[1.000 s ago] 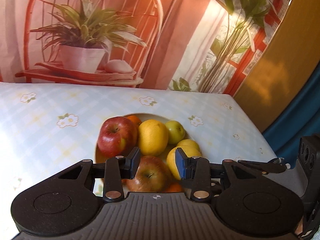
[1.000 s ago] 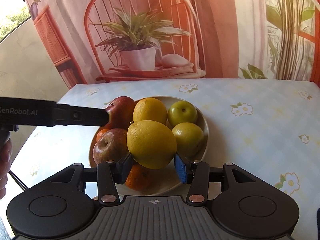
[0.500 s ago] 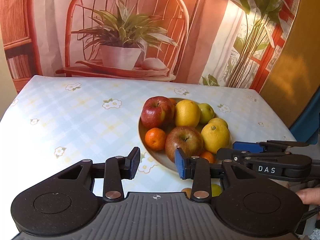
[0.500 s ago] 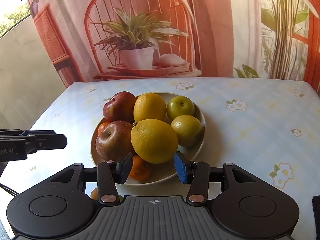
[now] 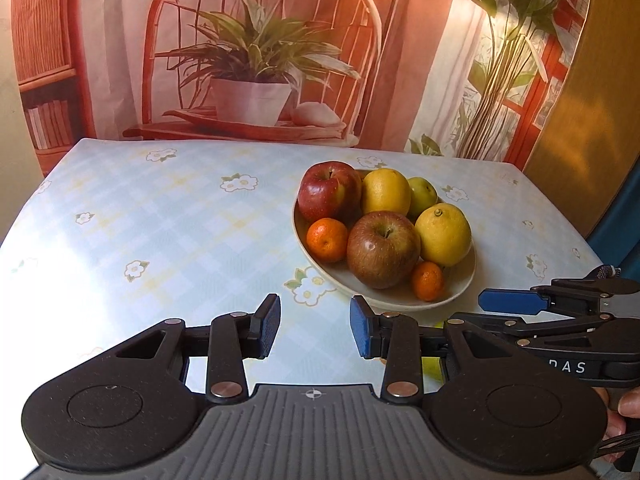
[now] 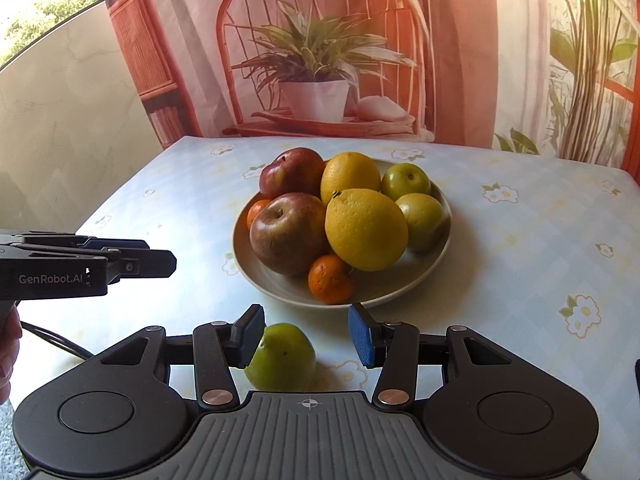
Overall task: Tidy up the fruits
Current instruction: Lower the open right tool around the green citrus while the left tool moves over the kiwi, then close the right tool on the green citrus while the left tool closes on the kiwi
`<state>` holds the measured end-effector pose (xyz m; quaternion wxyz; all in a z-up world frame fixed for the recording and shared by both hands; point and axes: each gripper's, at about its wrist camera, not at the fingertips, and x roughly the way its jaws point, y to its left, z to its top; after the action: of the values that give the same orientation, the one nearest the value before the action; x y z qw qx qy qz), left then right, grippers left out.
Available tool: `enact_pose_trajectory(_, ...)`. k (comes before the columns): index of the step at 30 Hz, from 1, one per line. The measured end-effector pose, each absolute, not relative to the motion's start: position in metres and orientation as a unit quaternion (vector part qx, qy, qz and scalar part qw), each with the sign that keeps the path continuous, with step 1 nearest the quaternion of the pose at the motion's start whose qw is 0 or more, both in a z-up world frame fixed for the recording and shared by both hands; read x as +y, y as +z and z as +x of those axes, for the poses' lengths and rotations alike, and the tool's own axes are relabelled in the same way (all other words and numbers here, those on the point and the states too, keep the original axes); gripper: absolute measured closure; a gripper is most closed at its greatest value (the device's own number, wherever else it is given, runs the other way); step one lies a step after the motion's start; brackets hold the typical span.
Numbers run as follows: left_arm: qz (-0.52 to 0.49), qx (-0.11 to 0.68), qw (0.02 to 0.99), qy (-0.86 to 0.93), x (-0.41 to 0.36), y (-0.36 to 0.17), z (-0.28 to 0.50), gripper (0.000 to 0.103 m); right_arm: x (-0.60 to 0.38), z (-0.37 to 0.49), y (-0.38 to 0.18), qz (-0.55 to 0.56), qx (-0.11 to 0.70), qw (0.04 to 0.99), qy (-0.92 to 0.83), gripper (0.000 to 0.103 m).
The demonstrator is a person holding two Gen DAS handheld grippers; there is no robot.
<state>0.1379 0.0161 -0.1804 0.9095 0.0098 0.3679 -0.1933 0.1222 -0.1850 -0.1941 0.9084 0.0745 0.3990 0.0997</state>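
Note:
A beige plate (image 6: 438, 208) (image 5: 466, 280) on the flowered tablecloth holds two red apples (image 6: 290, 232), large yellow citrus fruits (image 6: 366, 230), green fruits (image 6: 405, 181) and two small mandarins (image 6: 330, 279). A green apple (image 6: 282, 358) lies on the cloth in front of the plate, between my right gripper's jaws. My right gripper (image 6: 306, 334) is open around it, not closed on it. My left gripper (image 5: 314, 326) is open and empty, left of and in front of the plate. The right gripper also shows in the left wrist view (image 5: 508, 303), the left one in the right wrist view (image 6: 160, 258).
The table (image 5: 160, 232) carries a light blue checked cloth with flower prints. A printed backdrop of a chair and potted plant (image 6: 316, 72) stands behind the far edge. A wooden panel (image 5: 592, 120) rises at the right.
Both grippers have drawn back from the plate toward the near edge. The large yellow citrus now rests on the plate, out of the right jaws. A green apple has come into view between the right jaws.

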Motion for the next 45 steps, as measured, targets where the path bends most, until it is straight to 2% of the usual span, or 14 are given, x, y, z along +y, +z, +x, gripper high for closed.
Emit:
enact_pose_trajectory(31, -0.008, 0.378, 0.903, -0.202, 0.021, -0.193, 0.136, 0.064, -0.162, 0.11, -0.209, 0.082, 0.43, 0.884, 0.163, 0.061)
enact_pose_trajectory(45, -0.004, 0.378, 0.896, -0.232, 0.011, -0.197, 0.132, 0.064, -0.191, 0.107, -0.201, 0.103, 0.413, 0.896, 0.125, 0.062)
